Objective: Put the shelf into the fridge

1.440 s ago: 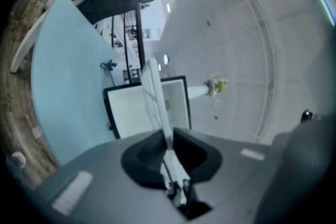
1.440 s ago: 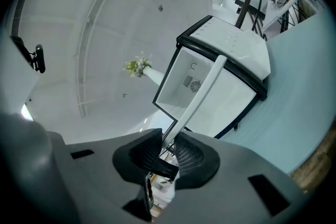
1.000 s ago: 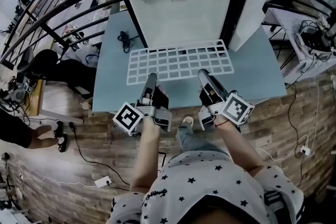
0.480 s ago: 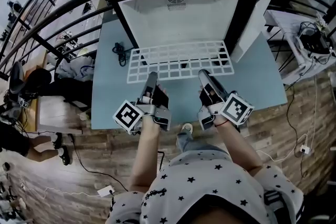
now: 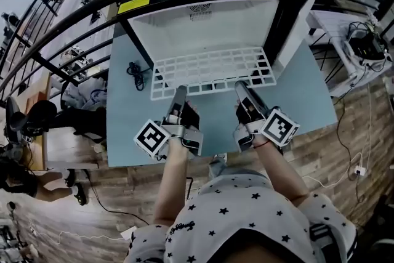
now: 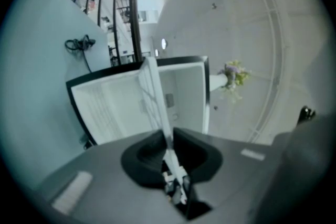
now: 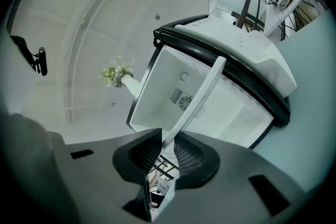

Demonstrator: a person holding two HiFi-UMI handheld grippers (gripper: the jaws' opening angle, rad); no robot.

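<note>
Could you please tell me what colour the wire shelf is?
The wire shelf is white, seen best in the head view.

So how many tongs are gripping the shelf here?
2. The left tongs clamp the shelf at its near edge, left side; the right tongs clamp the right side.

Centre of the head view: the left black two-jaw gripper point(image 5: 178, 93) and the right black two-jaw gripper point(image 5: 241, 88) point up-frame, side by side but apart. The bare left forearm point(image 5: 167, 185) and the bare right forearm point(image 5: 280, 170) run back toward the lower edge. In each gripper view the jaws pinch the near edge of the white wire shelf point(image 5: 209, 71).
</note>
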